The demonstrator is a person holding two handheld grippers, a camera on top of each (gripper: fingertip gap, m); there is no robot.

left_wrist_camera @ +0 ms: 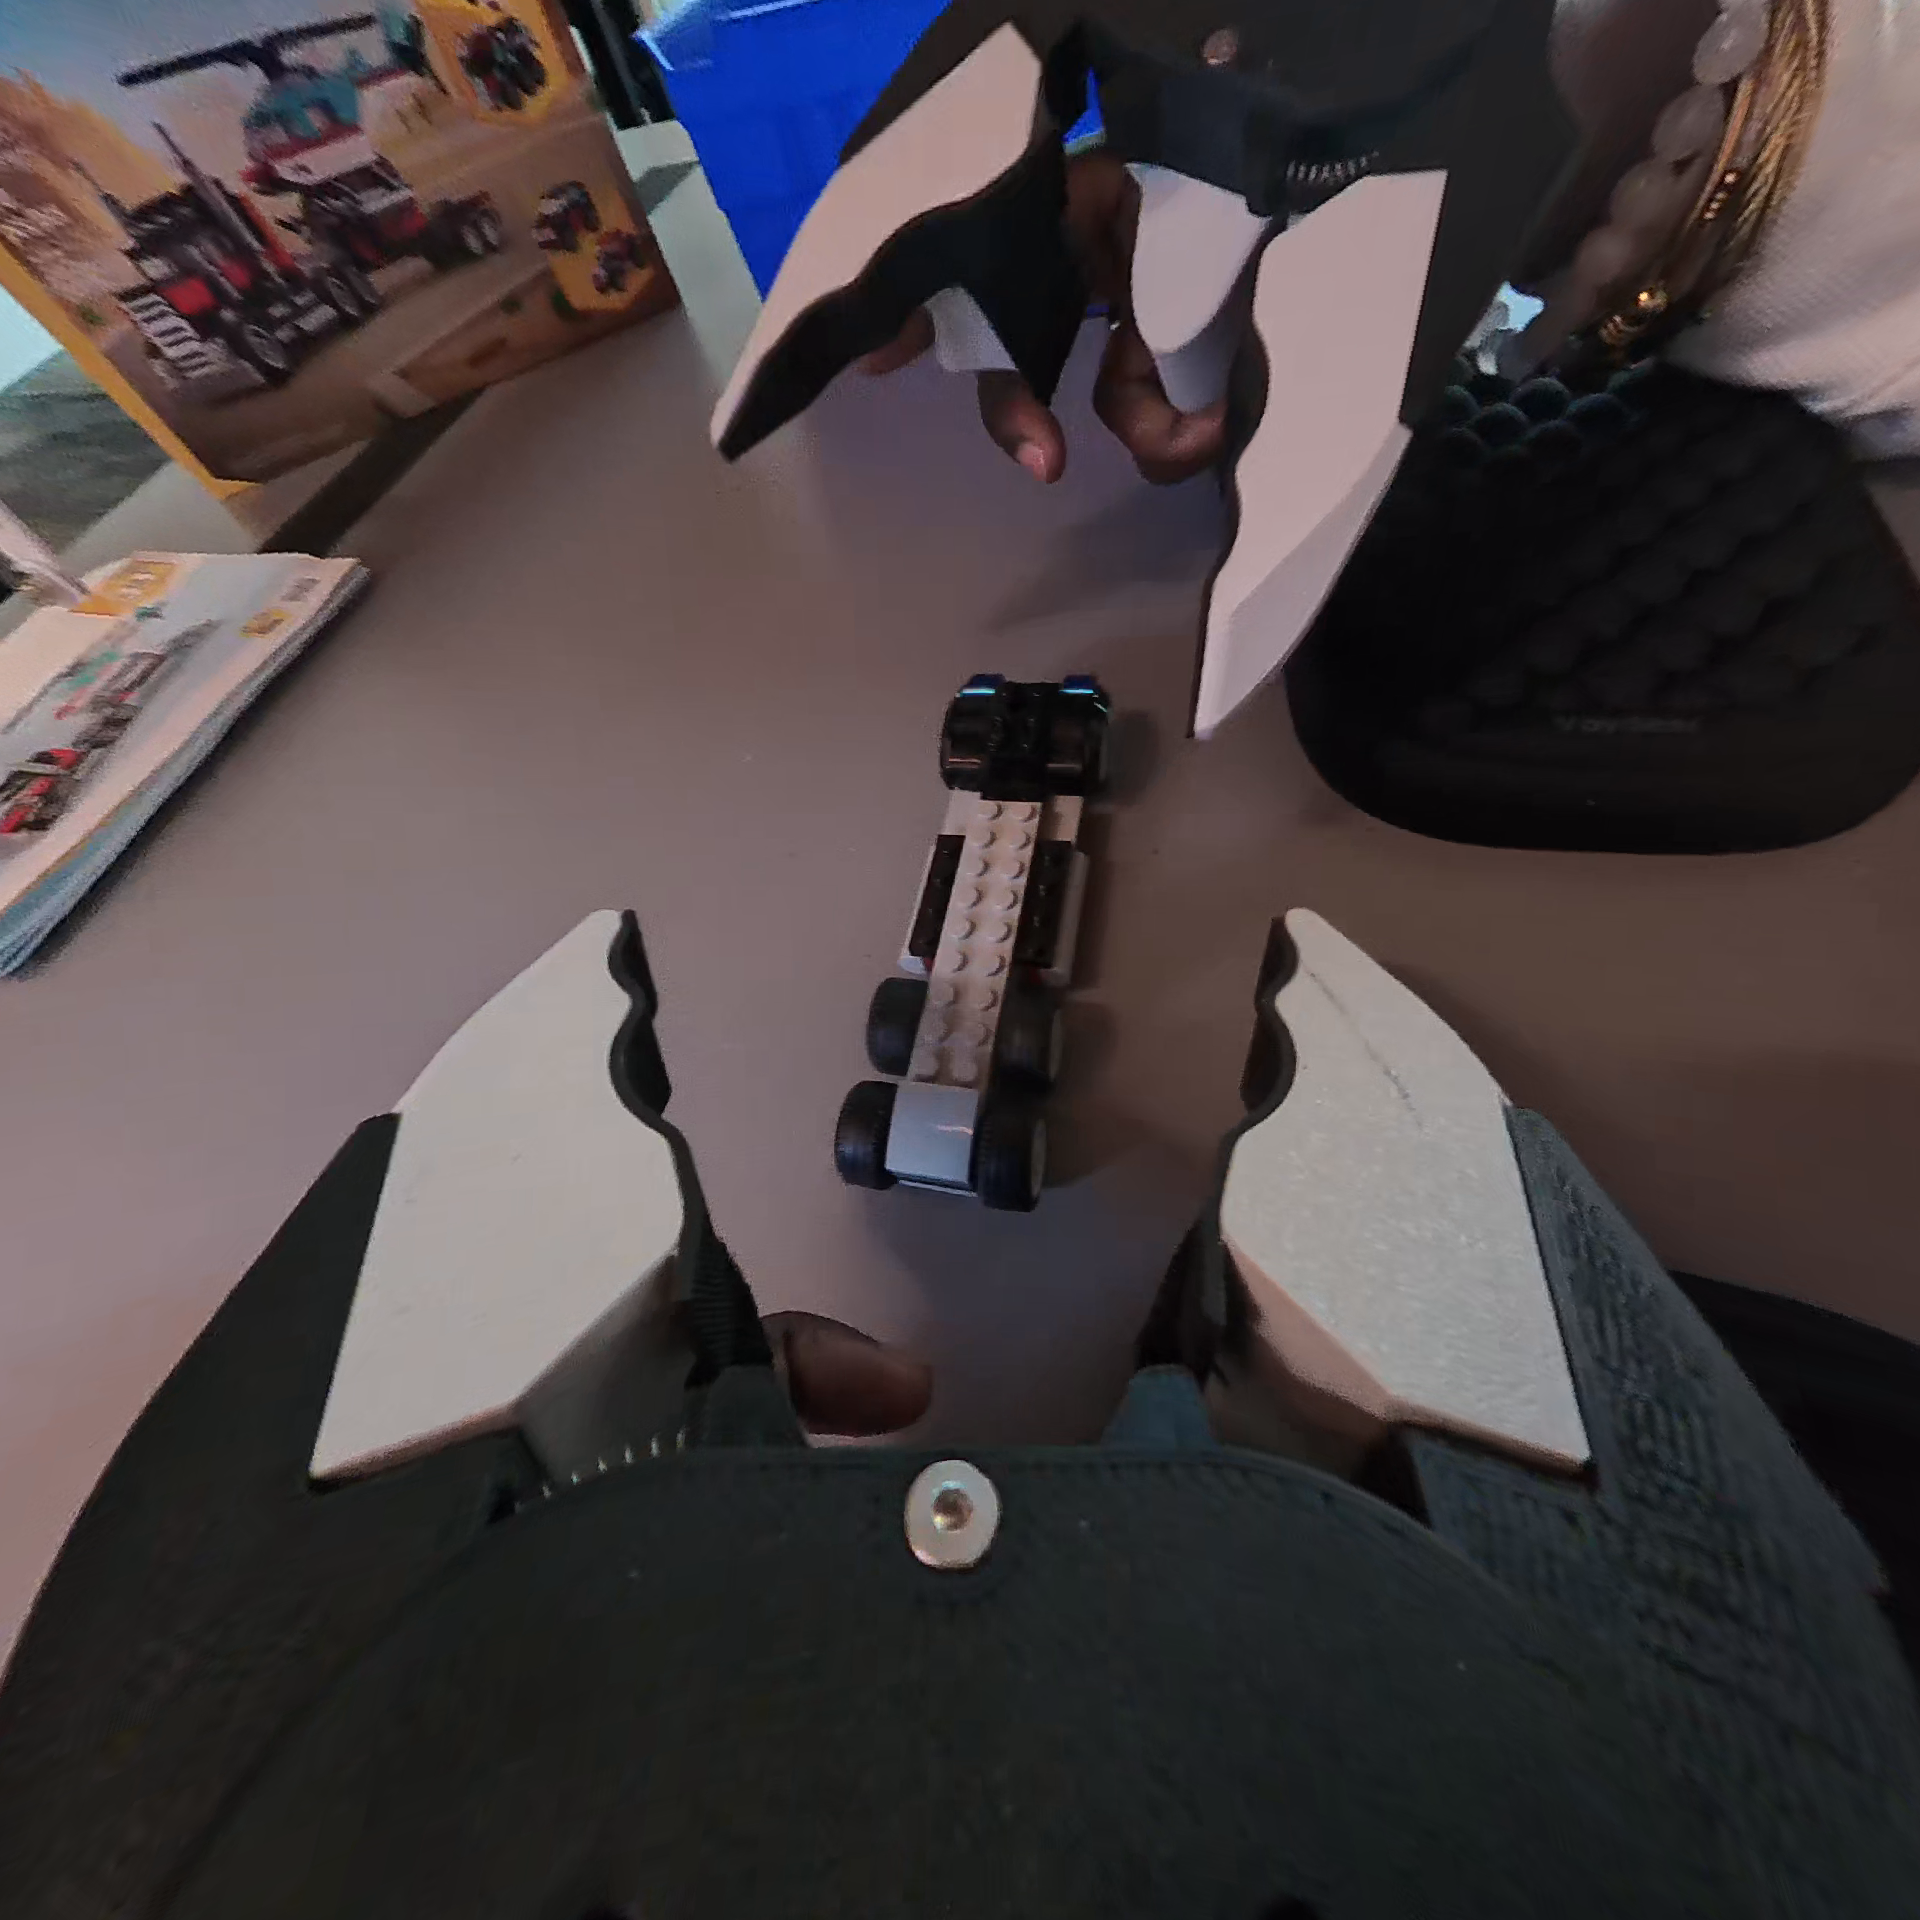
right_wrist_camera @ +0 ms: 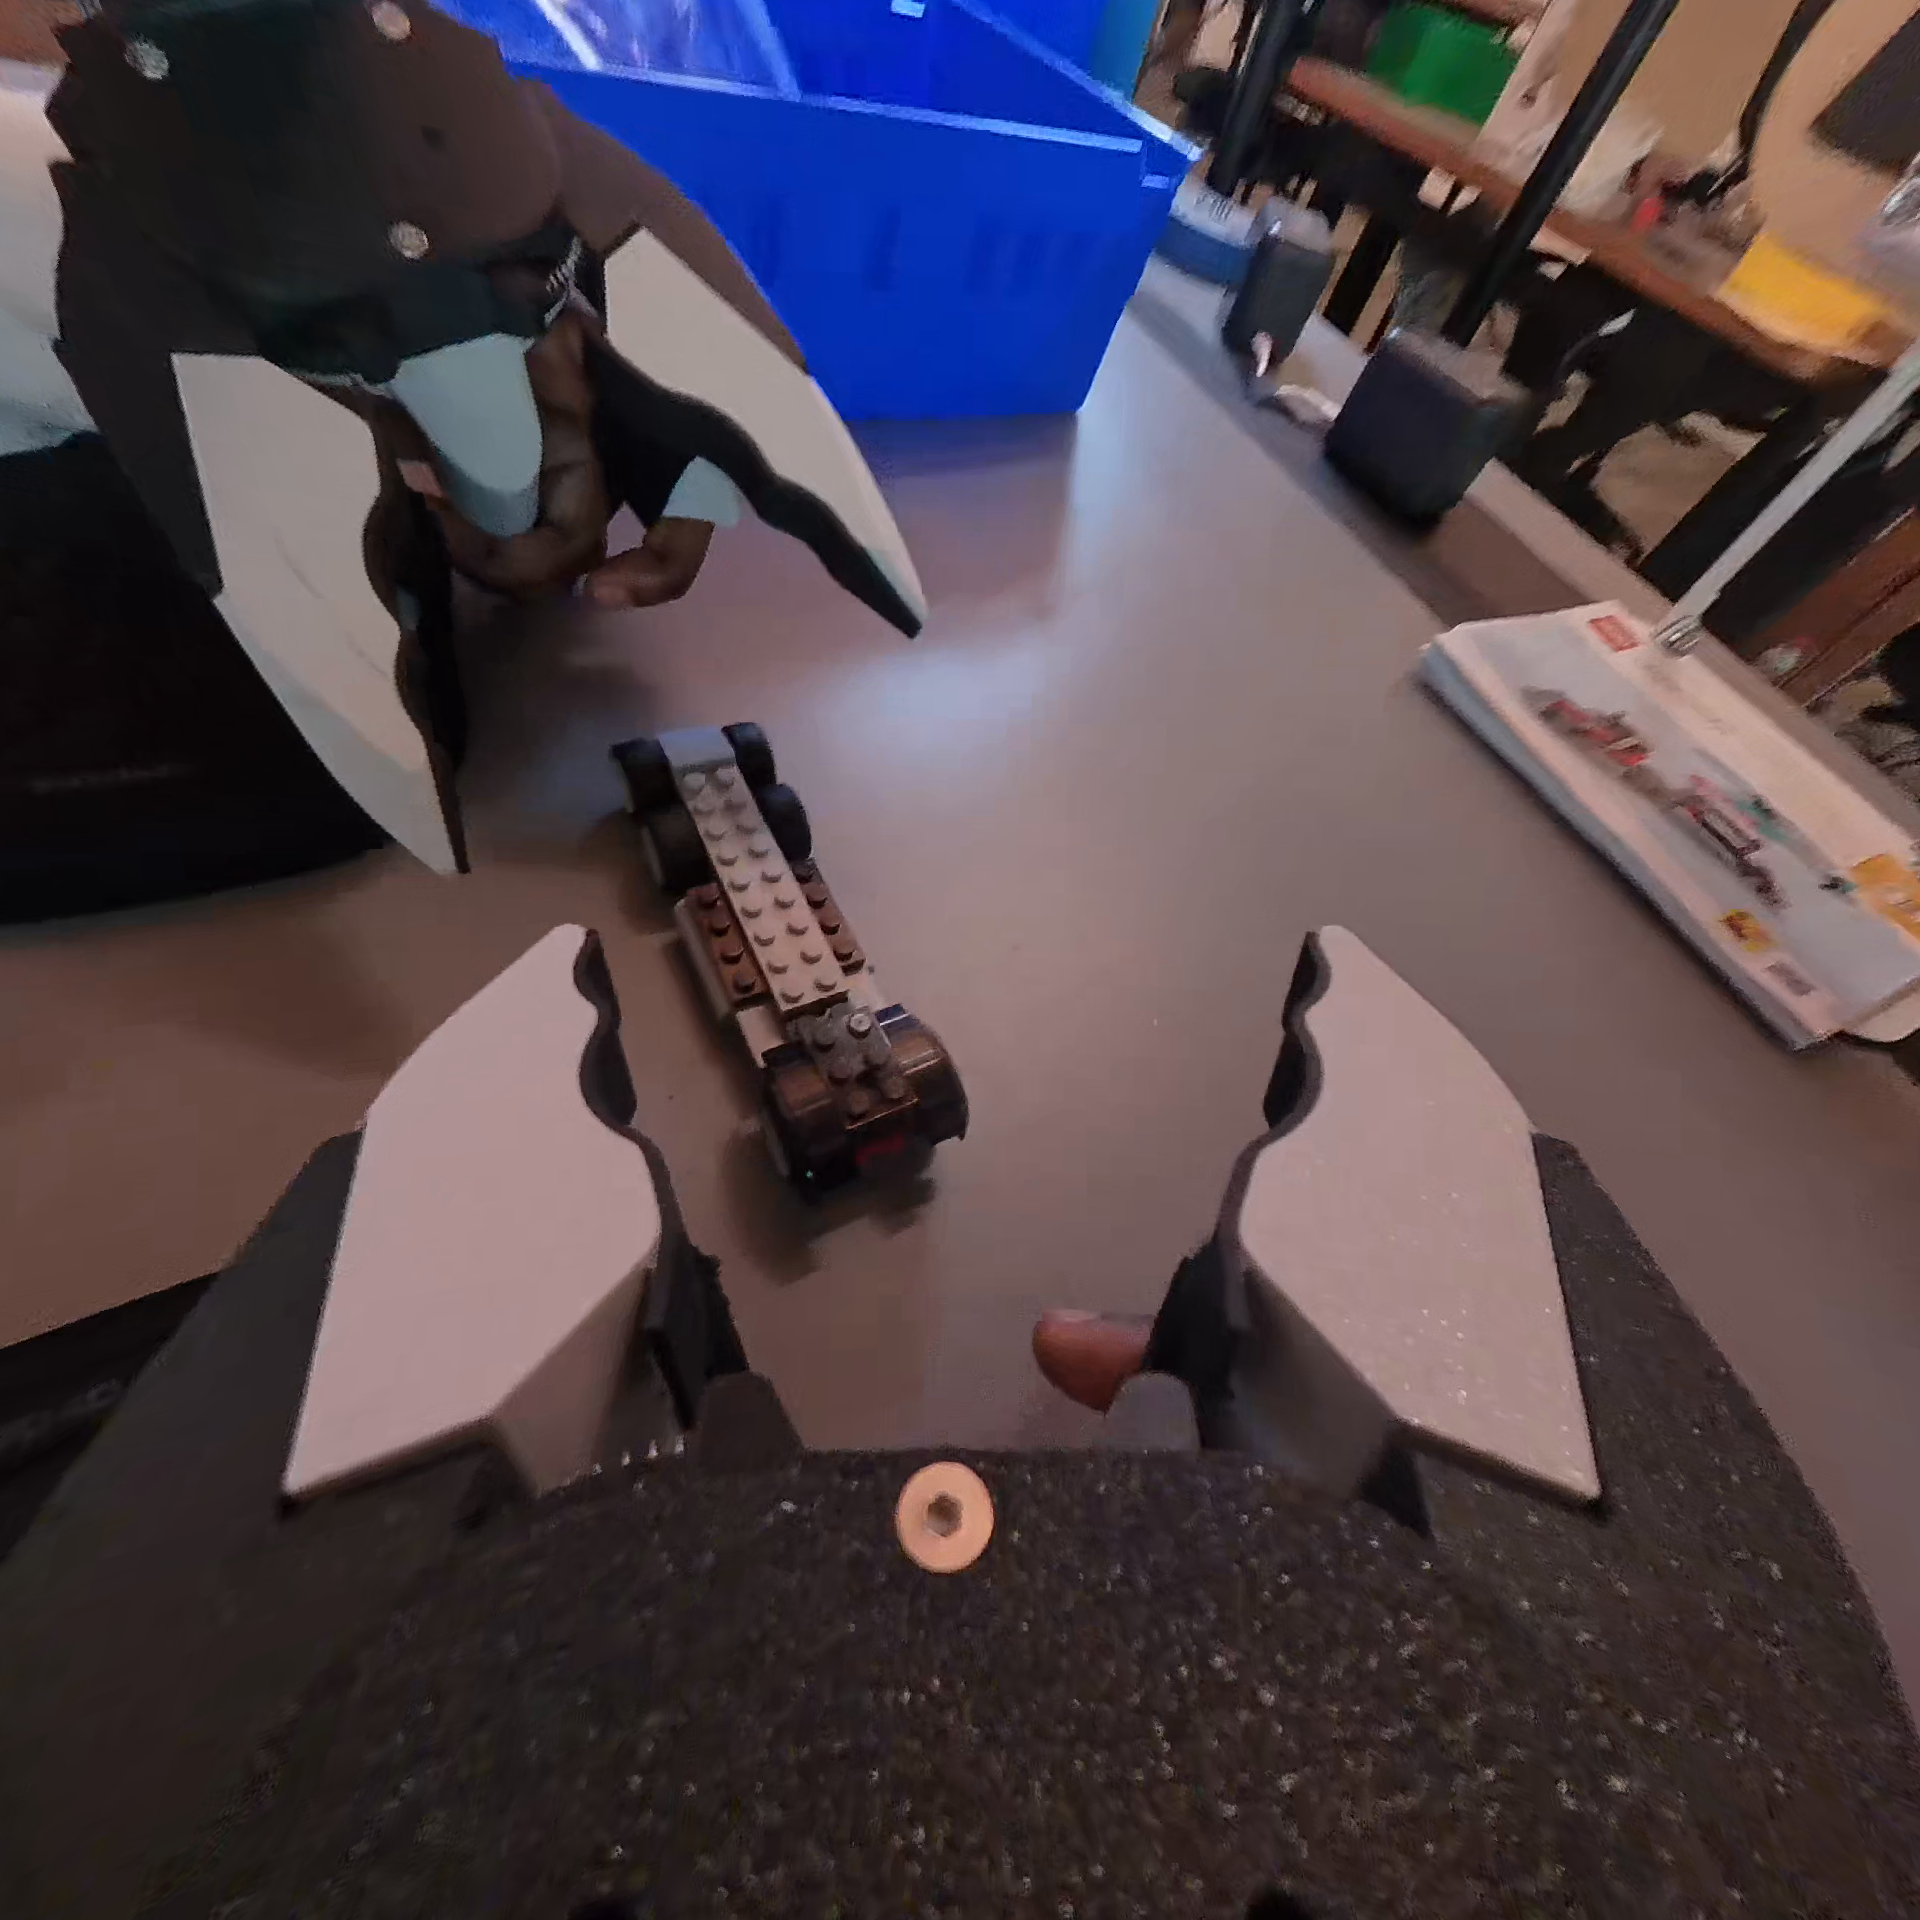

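Observation:
A long toy-brick truck chassis (left_wrist_camera: 982, 945), grey studded plates with black wheels, lies on the grey table (left_wrist_camera: 582, 748). My left gripper (left_wrist_camera: 951, 935) is wide open above its wheeled rear end, and neither pad touches it. In the right wrist view the chassis (right_wrist_camera: 790, 956) lies between the wide-open jaws of my right gripper (right_wrist_camera: 951, 951), its dark front end nearest, untouched. Each view shows the other gripper farther off, also open: the right one (left_wrist_camera: 971, 582) and the left one (right_wrist_camera: 691, 738).
A toy set box (left_wrist_camera: 312, 218) stands at the back left, with an instruction booklet (left_wrist_camera: 135, 717) in front of it, also seen in the right wrist view (right_wrist_camera: 1683, 810). A blue bin (right_wrist_camera: 935, 239) stands behind. A black padded object (left_wrist_camera: 1621, 644) lies at the right.

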